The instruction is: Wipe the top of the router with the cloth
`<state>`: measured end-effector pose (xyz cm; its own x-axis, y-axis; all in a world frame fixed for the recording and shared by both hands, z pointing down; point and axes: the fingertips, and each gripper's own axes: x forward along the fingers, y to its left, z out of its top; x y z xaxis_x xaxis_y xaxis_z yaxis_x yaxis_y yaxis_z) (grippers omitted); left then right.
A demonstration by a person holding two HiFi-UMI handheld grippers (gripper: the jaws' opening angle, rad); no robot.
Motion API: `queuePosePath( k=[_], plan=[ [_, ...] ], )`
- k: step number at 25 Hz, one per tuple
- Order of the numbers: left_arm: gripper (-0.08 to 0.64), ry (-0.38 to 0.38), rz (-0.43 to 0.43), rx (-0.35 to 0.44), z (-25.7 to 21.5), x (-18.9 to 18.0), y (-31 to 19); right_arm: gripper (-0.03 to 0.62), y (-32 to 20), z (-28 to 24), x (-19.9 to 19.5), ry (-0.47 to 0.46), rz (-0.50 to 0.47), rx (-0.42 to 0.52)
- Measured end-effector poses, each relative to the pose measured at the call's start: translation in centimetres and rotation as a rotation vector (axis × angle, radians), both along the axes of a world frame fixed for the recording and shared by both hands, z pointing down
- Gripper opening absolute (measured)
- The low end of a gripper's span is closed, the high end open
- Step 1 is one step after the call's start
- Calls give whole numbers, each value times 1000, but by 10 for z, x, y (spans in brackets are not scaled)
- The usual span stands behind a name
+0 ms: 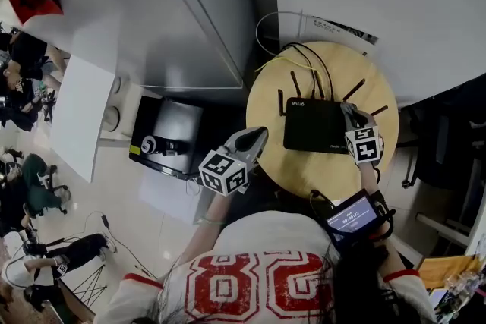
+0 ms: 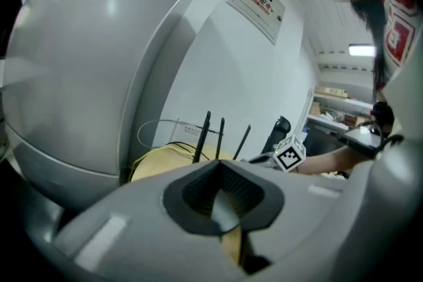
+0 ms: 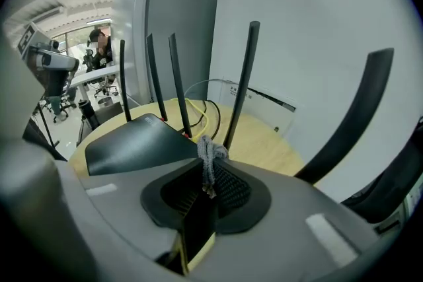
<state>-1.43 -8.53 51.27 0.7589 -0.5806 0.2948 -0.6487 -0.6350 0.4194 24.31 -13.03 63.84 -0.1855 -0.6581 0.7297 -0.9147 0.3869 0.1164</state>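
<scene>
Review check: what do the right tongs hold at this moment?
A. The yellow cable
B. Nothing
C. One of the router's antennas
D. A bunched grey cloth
D: the right gripper view shows the grey cloth pinched in the right tongs, just beside the black router, with the antennas standing clear of them.

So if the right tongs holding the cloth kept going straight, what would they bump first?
Probably a router antenna. That upright black stick stands just past the cloth pinched in the right tongs. The flat top of the router lies left of that line. Depth is hard to judge.
</scene>
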Motion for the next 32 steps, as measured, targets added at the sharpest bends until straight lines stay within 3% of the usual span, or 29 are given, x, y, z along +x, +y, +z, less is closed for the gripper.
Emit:
queuePosePath(
  k=[5, 20, 28, 32],
  plan=[
    [0, -1, -3, -3, 0, -1, 3, 43, 7, 8, 7, 27, -15, -16],
    [0, 25, 173, -2, -1, 47, 9, 43, 113, 11, -8, -92, 78, -43],
    [0, 43, 229, -9, 0, 61, 15, 43, 158, 12, -32, -138, 120, -82],
    [0, 46, 222, -5, 0, 60, 12, 43, 156, 6, -33, -146, 116, -76]
  ],
)
